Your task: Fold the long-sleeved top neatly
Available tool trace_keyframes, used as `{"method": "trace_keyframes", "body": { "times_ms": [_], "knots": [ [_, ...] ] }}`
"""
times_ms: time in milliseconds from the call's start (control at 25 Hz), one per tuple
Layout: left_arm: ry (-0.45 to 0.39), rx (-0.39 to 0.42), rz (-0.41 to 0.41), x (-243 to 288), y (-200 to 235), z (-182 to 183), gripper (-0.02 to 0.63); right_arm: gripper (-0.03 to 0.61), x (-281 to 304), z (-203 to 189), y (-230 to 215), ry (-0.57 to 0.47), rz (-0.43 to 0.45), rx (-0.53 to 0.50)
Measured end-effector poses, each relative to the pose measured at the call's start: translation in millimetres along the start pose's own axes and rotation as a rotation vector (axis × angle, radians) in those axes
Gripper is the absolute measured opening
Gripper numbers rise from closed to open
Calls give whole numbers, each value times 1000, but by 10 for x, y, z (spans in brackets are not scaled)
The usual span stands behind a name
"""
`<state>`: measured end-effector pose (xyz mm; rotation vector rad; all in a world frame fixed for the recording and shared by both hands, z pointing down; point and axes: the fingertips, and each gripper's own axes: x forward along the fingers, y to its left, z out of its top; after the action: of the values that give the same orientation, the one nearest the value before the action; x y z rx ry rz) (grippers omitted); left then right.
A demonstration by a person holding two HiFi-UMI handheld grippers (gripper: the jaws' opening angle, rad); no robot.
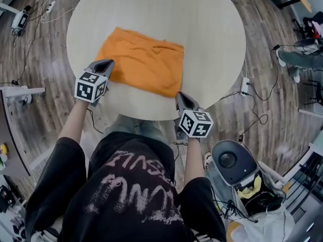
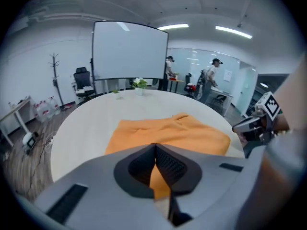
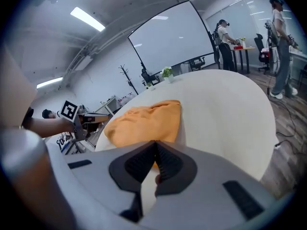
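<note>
Orange top (image 1: 141, 60) lies folded rectangular on the round bench (image 1: 212, 34). Left claw (image 1: 103, 64) at its 8 o'clock, right claw (image 1: 182, 100) at 5, both pinched closed, empty. Folding seems finished; only smoothing remains.

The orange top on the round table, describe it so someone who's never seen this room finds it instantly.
Start at the round pale table filling the head view's upper half. On its near-left part lies the folded orange cloth top, a rumpled rectangle. Its bright orange sets it apart from the grey left gripper and right gripper at its near corners.
</note>
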<state>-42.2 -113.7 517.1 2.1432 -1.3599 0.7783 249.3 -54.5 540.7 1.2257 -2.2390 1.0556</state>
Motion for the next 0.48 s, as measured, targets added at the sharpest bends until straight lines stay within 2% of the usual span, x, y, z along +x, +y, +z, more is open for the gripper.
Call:
{"method": "trace_keyframes", "body": {
  "times_ms": [160, 320, 400, 480],
  "knots": [
    [-56, -271, 128, -371, 298, -368, 11, 6, 43, 8, 113, -6, 44, -36],
    [-95, -499, 198, -644, 555, -708, 12, 8, 134, 25, 323, 9, 80, -71],
    [-117, -581, 204, -702, 628, -830, 27, 8, 200, 16, 447, 22, 95, -91],
    [-130, -675, 163, -679, 637, -923, 108, 8, 269, -20, 569, 41, 103, -110]
  ]
}}
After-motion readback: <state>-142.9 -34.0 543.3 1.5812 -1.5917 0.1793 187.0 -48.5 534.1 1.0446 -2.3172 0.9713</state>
